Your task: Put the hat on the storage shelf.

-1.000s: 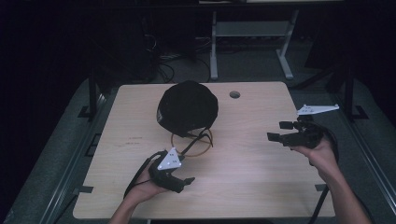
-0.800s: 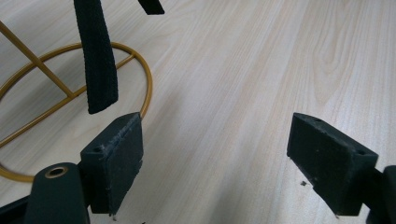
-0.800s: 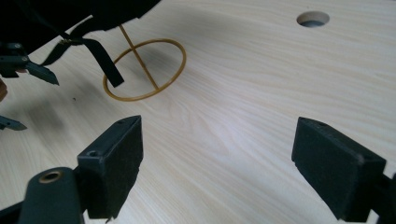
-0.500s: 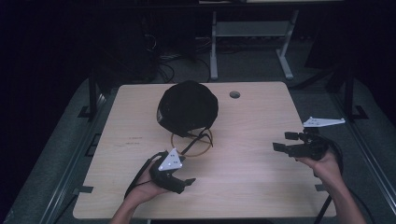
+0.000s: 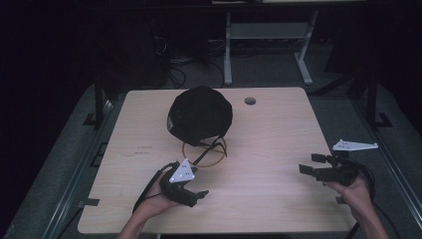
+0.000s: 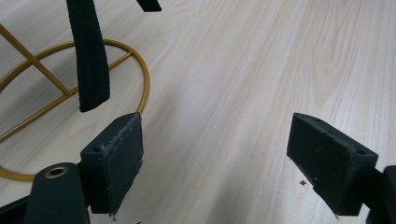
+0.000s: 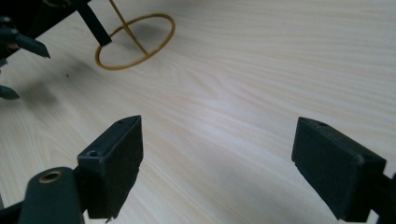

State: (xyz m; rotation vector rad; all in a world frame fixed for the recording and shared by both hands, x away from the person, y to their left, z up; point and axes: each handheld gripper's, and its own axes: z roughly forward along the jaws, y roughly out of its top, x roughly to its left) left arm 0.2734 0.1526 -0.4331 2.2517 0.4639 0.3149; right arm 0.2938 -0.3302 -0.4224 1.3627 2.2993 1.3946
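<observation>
A pale wooden table [image 5: 278, 149] sits in a dark room, seen from above, with one black cap [image 5: 200, 115] resting on one gold wire stand [image 5: 205, 152] a little left of the table's middle. The cap's dome sits toward the far side; which way its brim points cannot be told. One black strap [image 6: 91, 56] hangs down from it over the stand's round base ring, its long axis running from the cap toward the near edge. At the near left, the left gripper [image 5: 194, 195] is held low over the table just beside the ring, on its near side, its jaws spread wide with bare wood between them and nothing held. In the left gripper view the ring curves right by the left-hand jaw; whether they touch cannot be told. From the ring rightward the tabletop is open wood, with one small round hole [image 5: 250, 101] near the far edge. At the near right corner, close to the table's right edge, the right gripper [image 5: 312, 164] points left toward the stand, well apart from it, jaws wide open and empty.
</observation>
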